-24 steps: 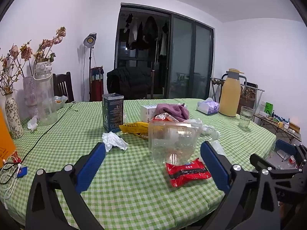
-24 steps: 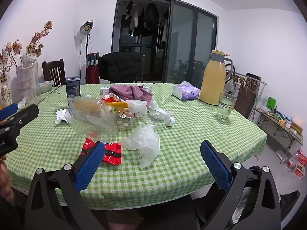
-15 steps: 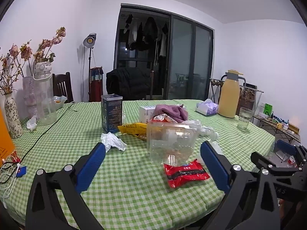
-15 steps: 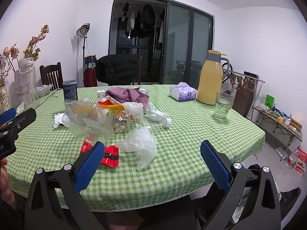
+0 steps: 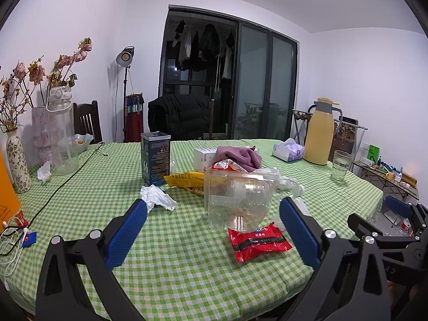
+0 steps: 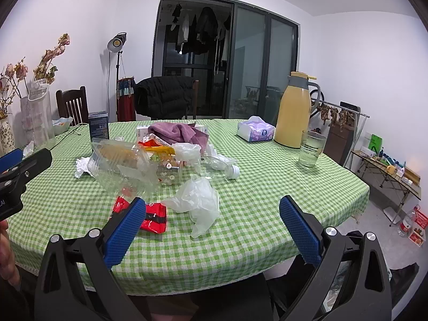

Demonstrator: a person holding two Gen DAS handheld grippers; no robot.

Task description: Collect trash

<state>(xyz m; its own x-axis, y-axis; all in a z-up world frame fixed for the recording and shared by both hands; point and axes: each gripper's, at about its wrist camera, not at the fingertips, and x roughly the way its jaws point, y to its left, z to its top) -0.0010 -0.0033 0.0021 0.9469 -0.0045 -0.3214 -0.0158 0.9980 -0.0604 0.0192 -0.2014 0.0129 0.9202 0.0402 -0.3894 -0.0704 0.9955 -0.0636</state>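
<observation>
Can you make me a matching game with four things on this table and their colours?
Things:
1. snack packet
2. thermos jug
3. cloth
4. crumpled tissue

Colours:
a. purple
b. white
c. red
d. yellow

Pairs: 1-c, 2-d, 3-a, 4-b

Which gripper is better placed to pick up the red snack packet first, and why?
Left. The red snack packet lies between the open left gripper fingers; the right gripper frames the crumpled plastic bag instead.
</observation>
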